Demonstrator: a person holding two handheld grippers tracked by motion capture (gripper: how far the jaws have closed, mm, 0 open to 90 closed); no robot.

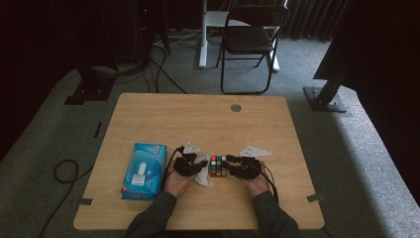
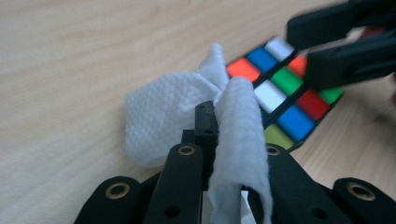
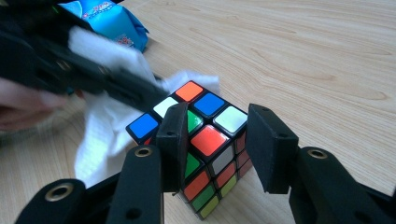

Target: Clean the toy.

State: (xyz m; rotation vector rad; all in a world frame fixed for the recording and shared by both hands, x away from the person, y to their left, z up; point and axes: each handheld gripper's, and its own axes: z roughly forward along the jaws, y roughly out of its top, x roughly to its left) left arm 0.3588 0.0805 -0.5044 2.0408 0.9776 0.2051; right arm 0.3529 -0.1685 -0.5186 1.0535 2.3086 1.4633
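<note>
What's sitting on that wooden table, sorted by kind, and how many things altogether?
Puzzle cube: 1
White tissue: 1
Blue tissue pack: 1
Handheld tool: 2, the left tool and the right tool
Total: 5

bare table (image 1: 198, 114) beyond; tissue pack (image 1: 143, 171) leftward

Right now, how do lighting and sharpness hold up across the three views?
High view: dim, the room's edges nearly black, the cube small. Left gripper view: the tissue is crisp, the right gripper behind it blurred. Right gripper view: evenly lit, the cube sharp, the left gripper smeared.
</note>
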